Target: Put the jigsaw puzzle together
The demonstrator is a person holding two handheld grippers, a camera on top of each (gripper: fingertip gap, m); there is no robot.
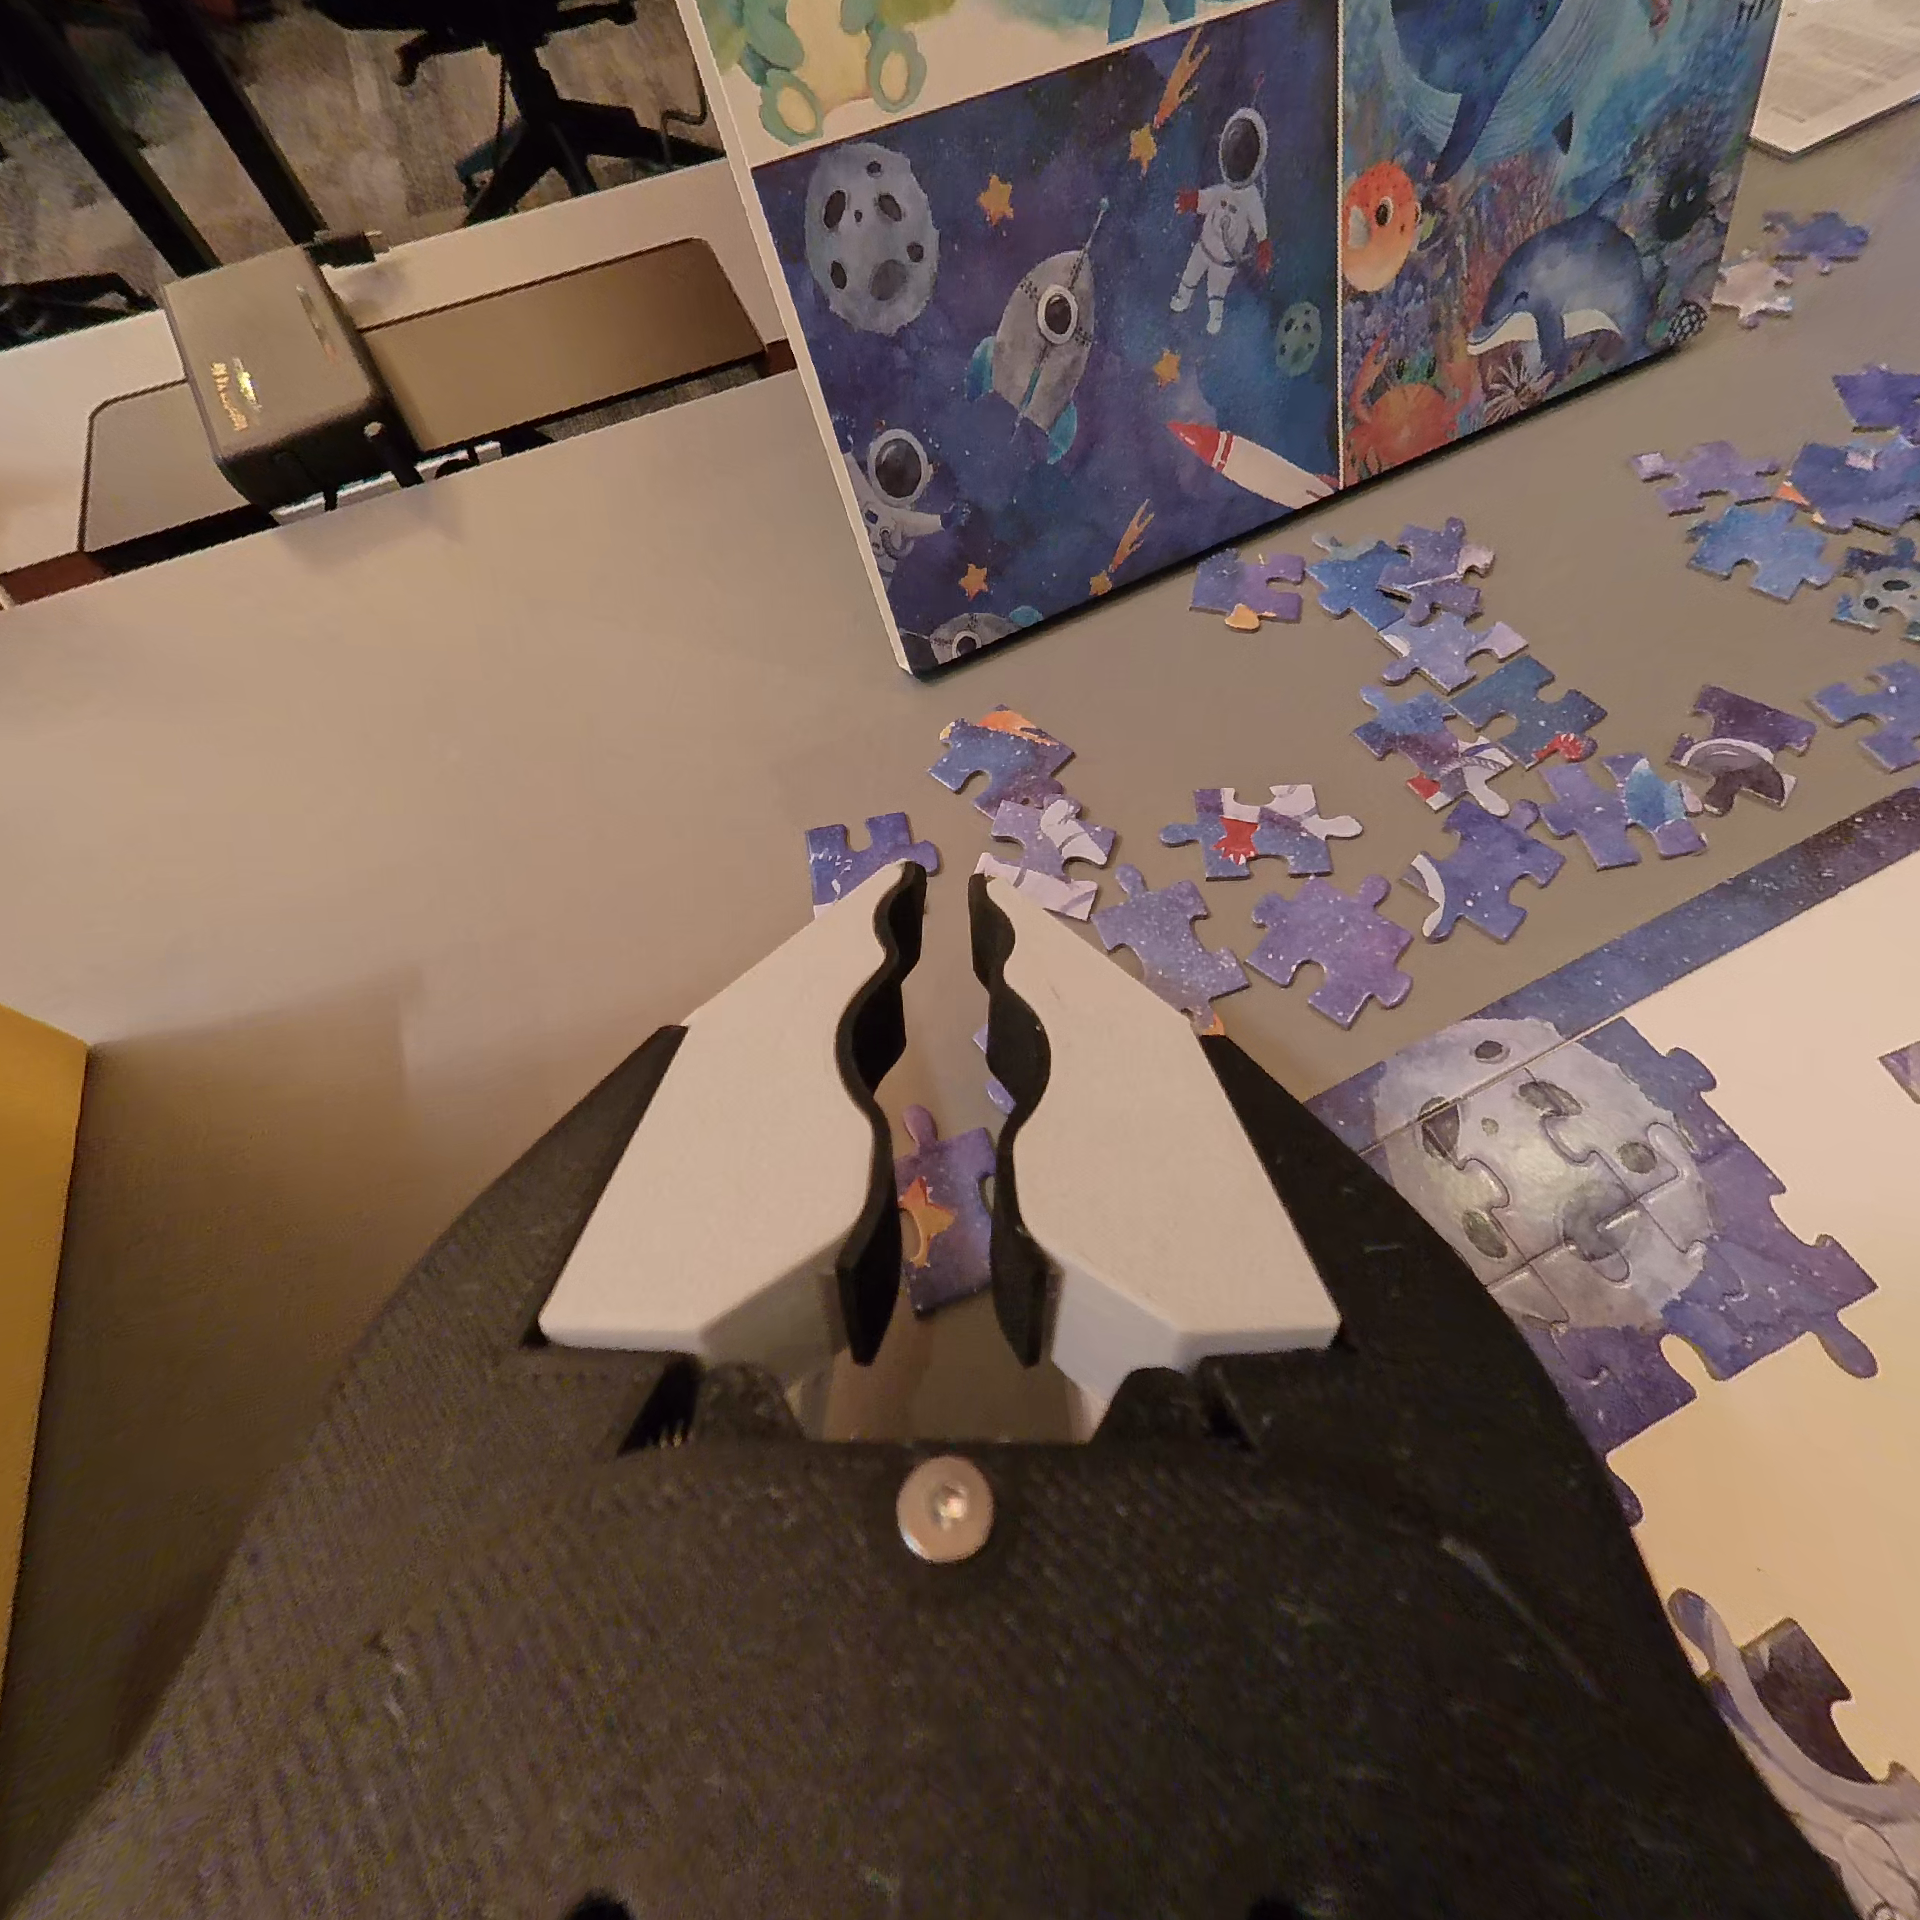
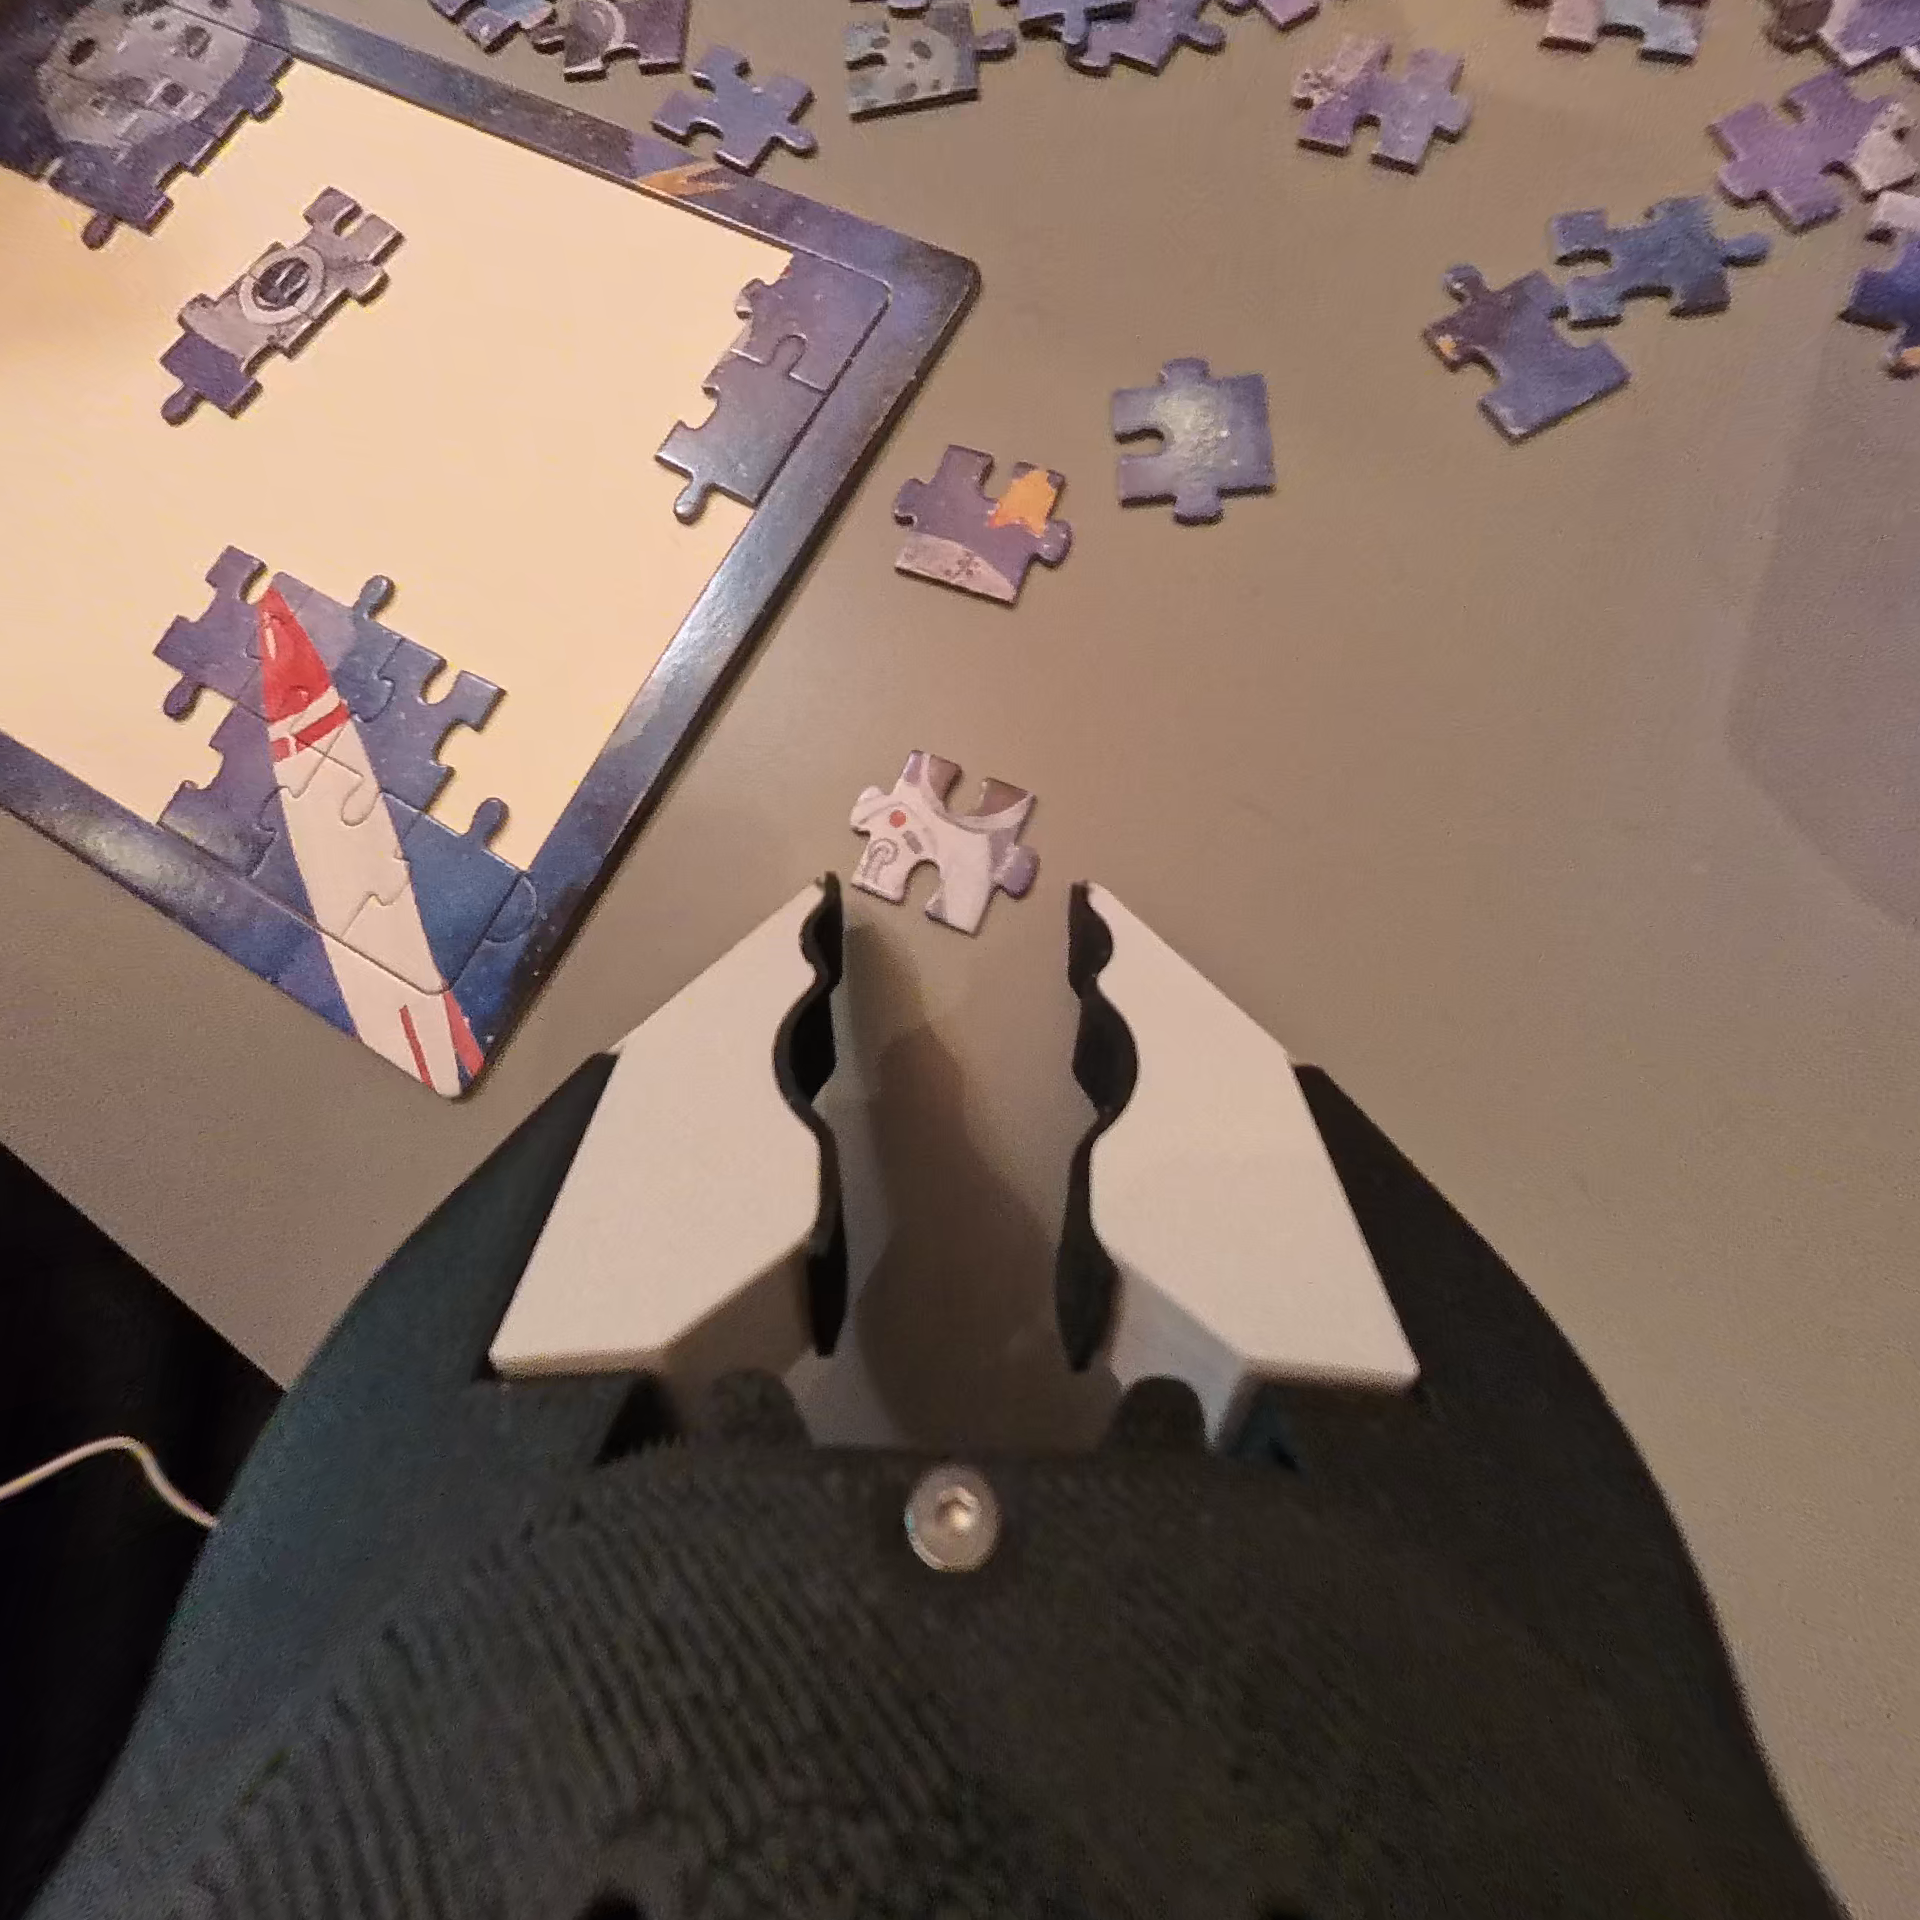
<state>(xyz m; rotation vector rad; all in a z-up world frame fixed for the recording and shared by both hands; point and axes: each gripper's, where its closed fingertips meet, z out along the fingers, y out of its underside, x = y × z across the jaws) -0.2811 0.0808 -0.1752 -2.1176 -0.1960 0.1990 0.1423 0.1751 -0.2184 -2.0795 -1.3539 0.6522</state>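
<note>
Probably an office: swivel chairs on carpet beyond the grey desk

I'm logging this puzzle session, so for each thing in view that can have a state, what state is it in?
Left gripper: jaws nearly closed, nothing gripped at the tips, above loose pieces.
Right gripper: jaws open, empty.
White piece: flat on the table, face up, just ahead of the right gripper.
Puzzle tray: partly filled, mostly bare.
Red and white rocket section: assembled in the tray.
Puzzle box: standing upright.
Loose pieces: scattered, face up.
</note>
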